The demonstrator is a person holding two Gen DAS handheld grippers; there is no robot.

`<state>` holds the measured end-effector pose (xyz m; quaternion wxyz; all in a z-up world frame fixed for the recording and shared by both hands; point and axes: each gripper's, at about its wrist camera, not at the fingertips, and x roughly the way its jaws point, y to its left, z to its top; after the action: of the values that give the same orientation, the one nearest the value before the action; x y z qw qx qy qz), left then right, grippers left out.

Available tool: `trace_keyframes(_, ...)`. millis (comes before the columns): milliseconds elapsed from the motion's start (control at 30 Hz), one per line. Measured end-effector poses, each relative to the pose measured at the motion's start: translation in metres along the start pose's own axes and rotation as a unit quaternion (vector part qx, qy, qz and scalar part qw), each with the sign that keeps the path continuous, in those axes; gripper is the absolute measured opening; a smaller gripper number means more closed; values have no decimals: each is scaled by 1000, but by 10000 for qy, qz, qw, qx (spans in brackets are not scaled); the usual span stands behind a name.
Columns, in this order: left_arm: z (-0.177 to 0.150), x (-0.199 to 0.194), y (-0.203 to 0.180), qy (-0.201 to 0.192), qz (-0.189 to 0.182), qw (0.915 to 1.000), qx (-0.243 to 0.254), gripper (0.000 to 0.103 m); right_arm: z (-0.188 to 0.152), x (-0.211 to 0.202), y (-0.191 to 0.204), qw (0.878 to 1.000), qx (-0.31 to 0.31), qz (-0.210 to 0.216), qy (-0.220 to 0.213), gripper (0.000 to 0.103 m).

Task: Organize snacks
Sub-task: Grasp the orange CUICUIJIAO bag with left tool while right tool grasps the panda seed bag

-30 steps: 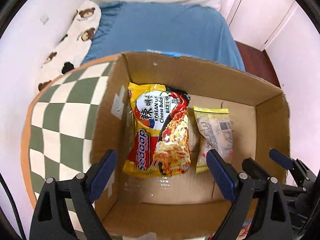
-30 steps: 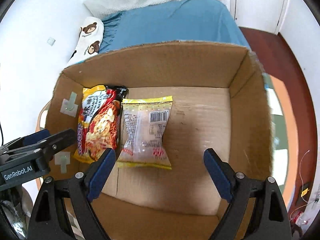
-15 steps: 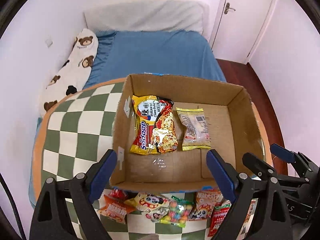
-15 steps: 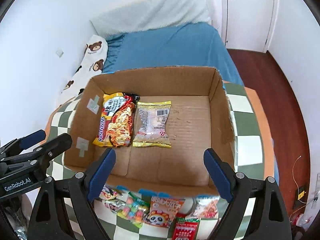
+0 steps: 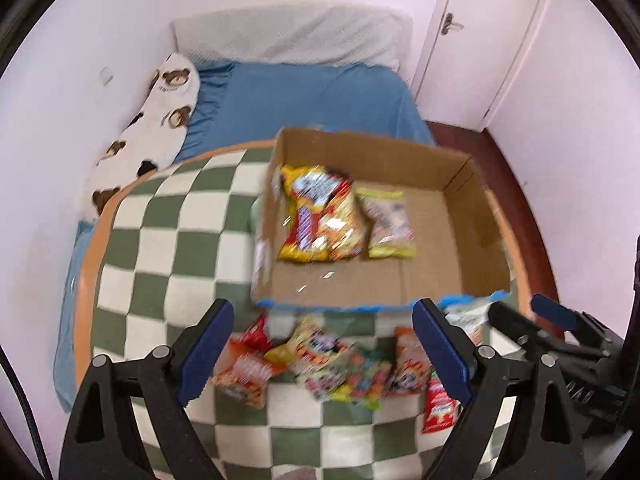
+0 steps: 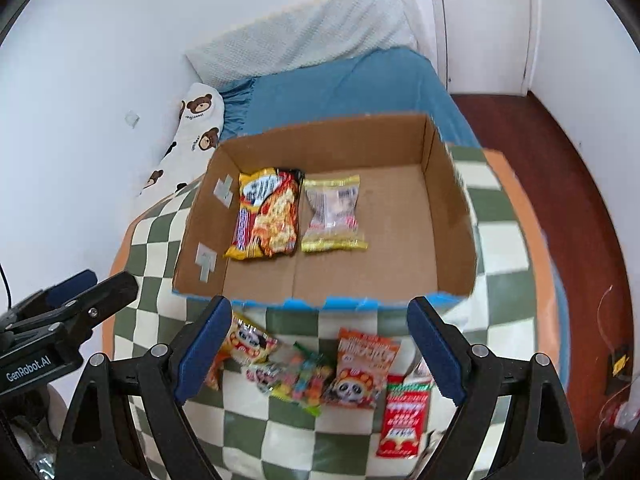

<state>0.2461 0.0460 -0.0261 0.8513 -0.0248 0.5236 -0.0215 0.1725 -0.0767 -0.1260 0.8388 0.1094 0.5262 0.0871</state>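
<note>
An open cardboard box (image 5: 452,248) (image 6: 404,264) stands on a green-and-white checkered table (image 5: 168,240) (image 6: 504,248). Inside lie a yellow-red noodle packet (image 5: 318,214) (image 6: 268,214) and a clear yellow-edged snack bag (image 5: 388,222) (image 6: 334,214), side by side at the box's left. Several small snack packets (image 5: 320,364) (image 6: 316,372) lie on the table in front of the box, among them a red packet (image 6: 404,420). My left gripper (image 5: 324,352) and right gripper (image 6: 318,354) are both open and empty, held above these packets.
A blue bed (image 5: 304,104) (image 6: 352,88) with a bear-print pillow (image 5: 160,120) (image 6: 192,128) lies behind the table. A white door (image 5: 480,40) and dark wood floor (image 6: 560,160) are at the right. The table's orange rim (image 6: 532,248) curves close to the box.
Both grippers have pulled back and up from inside the box. The box now looks smaller, and the loose packets in front of it have come into view.
</note>
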Motion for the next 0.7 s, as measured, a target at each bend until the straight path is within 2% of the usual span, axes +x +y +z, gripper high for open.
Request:
trace_keyframes(133, -22, 22, 32, 274, 522, 9983, -14, 91, -24, 24, -12, 9986, 348, 77, 380, 92)
trace_keyframes(233, -43, 57, 61, 809, 717, 9941, -124, 91, -39, 47, -21, 9964, 507, 72, 680, 92)
trace_keyframes(367, -65, 102, 79, 1340, 876, 9871, -79, 91, -60, 90, -35, 9903, 736, 49, 1176, 92)
trace_keyframes(533, -88, 150, 77, 1886, 696, 9789, 374, 91, -78, 132, -47, 9833, 867, -56, 1601, 92)
trace_keyframes(633, -96, 174, 71, 2103, 719, 9721, 744, 91, -85, 152, -53, 9792, 939, -144, 1791, 92)
trace_keyframes(667, -98, 181, 68, 2131, 695, 9710, 831, 89, -86, 156, -54, 9783, 959, -163, 1830, 92)
trace_keyframes(700, -98, 185, 68, 2112, 660, 9716, 844, 75, -88, 162, -55, 9772, 980, -181, 1875, 92)
